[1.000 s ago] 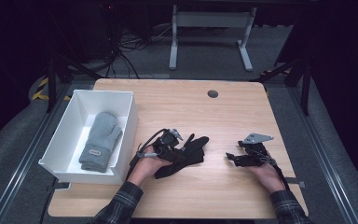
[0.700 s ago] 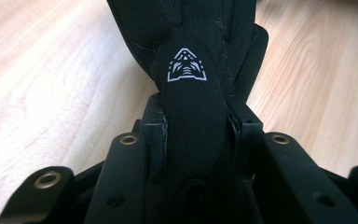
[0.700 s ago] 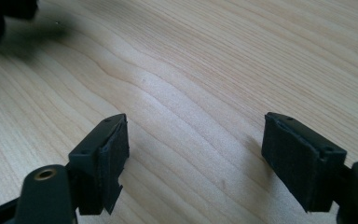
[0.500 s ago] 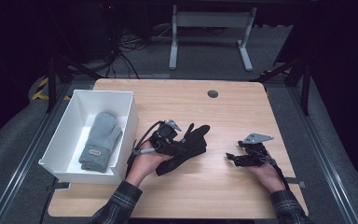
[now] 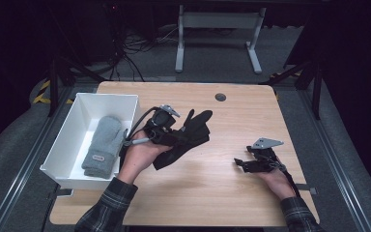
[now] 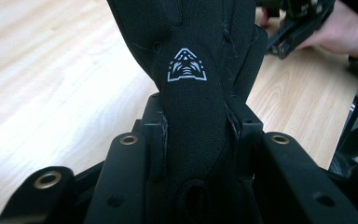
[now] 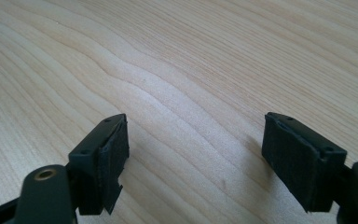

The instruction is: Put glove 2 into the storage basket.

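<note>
Left claw (image 5: 174, 136) clamping black glove (image 5: 193, 133), grey mitten (image 5: 101, 145) in white bin (image 5: 67, 140)

On the pale wooden table (image 5: 207, 193), the left gripper (image 5: 166, 129) is clamped on a black fabric glove (image 5: 189, 135) lifted beside a white rectangular plastic bin (image 5: 72, 130). A grey knitted mitten (image 5: 101, 147) lies inside that bin. The right gripper (image 5: 241, 163) rests low on the table, well apart from the glove.

Black glove (image 5: 186, 135) – matt knit cloth; table (image 5: 212, 193) – smooth pale wood grain.
</note>
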Demonstrator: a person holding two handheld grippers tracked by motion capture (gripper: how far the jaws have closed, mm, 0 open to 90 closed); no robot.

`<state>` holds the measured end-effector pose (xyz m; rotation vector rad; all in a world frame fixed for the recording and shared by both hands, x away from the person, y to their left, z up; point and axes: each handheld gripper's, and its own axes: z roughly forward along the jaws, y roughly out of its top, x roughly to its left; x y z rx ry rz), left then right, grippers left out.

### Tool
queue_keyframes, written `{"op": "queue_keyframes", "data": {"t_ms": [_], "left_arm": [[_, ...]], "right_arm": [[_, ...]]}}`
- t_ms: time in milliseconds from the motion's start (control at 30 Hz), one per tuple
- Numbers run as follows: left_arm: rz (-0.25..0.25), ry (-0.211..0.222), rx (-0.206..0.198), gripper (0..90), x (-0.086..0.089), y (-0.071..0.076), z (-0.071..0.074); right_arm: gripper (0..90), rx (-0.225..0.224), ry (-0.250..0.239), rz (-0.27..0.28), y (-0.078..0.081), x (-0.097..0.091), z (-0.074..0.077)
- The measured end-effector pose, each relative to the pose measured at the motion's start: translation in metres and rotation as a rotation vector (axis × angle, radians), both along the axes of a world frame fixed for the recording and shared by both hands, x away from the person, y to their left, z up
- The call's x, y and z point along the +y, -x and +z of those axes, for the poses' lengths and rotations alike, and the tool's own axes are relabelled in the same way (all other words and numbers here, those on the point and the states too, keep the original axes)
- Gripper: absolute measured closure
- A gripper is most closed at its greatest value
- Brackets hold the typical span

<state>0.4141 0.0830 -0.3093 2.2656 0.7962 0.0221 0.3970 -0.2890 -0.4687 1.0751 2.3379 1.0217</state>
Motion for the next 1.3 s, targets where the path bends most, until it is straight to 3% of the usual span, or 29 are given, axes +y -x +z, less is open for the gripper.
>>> {"op": "queue_keyframes", "data": {"t_ms": [333, 667, 1033, 1067, 1100, 1300], "left_arm": [[0.105, 0.004, -0.040, 66.5, 0.051, -0.003, 0.030], [0.257, 0.024, -0.052, 66.5, 0.116, -0.001, 0.038], [0.420, 0.000, -0.036, 66.5, 0.170, -0.001, 0.022], [0.458, 0.000, -0.023, 66.5, 0.180, -0.003, 0.014], [0.458, 0.000, -0.023, 66.5, 0.180, -0.003, 0.014], [0.544, -0.035, 0.025, 66.4, 0.201, -0.012, -0.020]], "right_arm": [[23.5, 0.000, 0.000, 0.000, 0.000, 0.000, 0.000], [23.4, 0.000, 0.001, -0.002, 0.000, 0.000, 0.000], [23.1, 0.000, 0.001, -0.003, 0.000, 0.000, 0.000], [23.1, 0.000, 0.001, -0.003, 0.000, 0.000, 0.000], [23.1, 0.000, 0.001, -0.003, 0.000, 0.000, 0.000], [23.1, 0.000, 0.001, -0.004, 0.000, 0.000, 0.000]]}}
